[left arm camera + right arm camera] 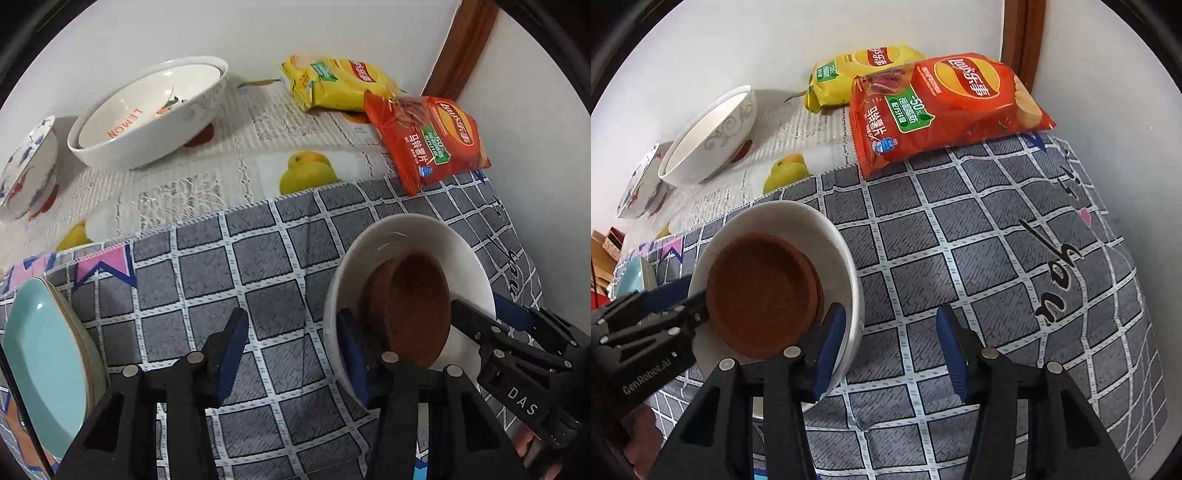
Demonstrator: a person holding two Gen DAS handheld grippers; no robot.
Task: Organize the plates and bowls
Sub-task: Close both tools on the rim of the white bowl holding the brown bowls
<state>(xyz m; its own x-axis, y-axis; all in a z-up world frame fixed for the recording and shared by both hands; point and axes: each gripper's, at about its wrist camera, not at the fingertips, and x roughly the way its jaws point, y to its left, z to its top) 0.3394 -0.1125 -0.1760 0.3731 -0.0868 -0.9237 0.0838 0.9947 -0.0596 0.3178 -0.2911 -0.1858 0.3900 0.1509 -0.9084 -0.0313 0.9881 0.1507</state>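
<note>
A brown wooden dish (410, 306) (761, 291) lies inside a white bowl (399, 236) (798, 221) on the grey checked cloth. My left gripper (291, 354) is open, its right finger at the bowl's left wall. My right gripper (892, 347) is open, its left finger at the bowl's right rim. A teal plate (44, 354) stands tilted at the left. A large white "LEMON" bowl (147, 110) (709, 136) and a small blue-and-red patterned bowl (26, 166) (639, 188) sit at the back.
A yellow chip bag (332, 81) (849, 74) and a red chip bag (428, 140) (945, 107) lie at the back near the wall. A fruit-print cloth (221, 173) covers the far table. A wooden frame (461, 48) stands in the corner.
</note>
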